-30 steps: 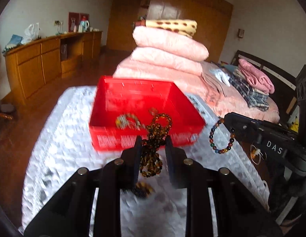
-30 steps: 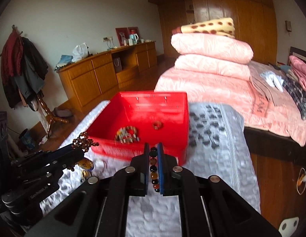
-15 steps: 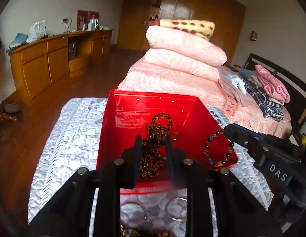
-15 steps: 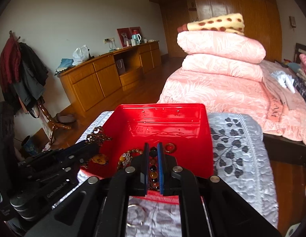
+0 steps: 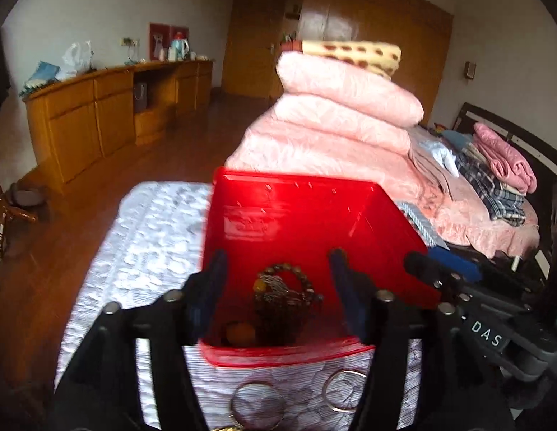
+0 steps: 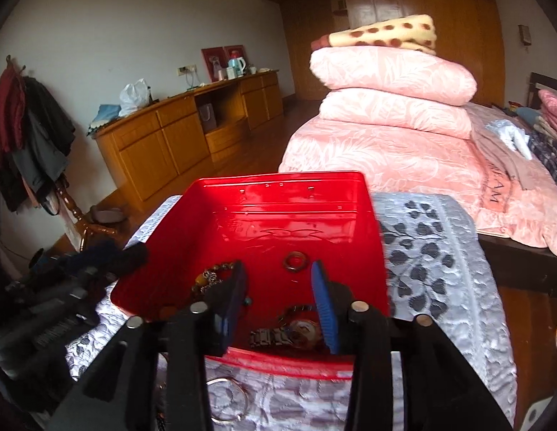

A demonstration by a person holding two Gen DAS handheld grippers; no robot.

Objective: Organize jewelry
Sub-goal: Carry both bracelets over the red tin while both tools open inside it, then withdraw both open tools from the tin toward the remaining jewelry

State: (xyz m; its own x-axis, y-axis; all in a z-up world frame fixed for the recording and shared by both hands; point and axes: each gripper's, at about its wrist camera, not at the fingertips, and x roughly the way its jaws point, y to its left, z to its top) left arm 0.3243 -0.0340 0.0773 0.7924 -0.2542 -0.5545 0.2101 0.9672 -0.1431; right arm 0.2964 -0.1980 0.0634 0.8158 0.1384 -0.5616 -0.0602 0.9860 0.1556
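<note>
The left gripper hangs with its jaws spread wide and empty over the near end of the red box. Directly between and below its fingers lies the brown bead necklace, heaped in the box. The right gripper is likewise spread apart, holding nothing, above a wristwatch in the box; ahead of it sits a small ring. Two metal bangles lie on the quilted cover, nearer than the box.
</note>
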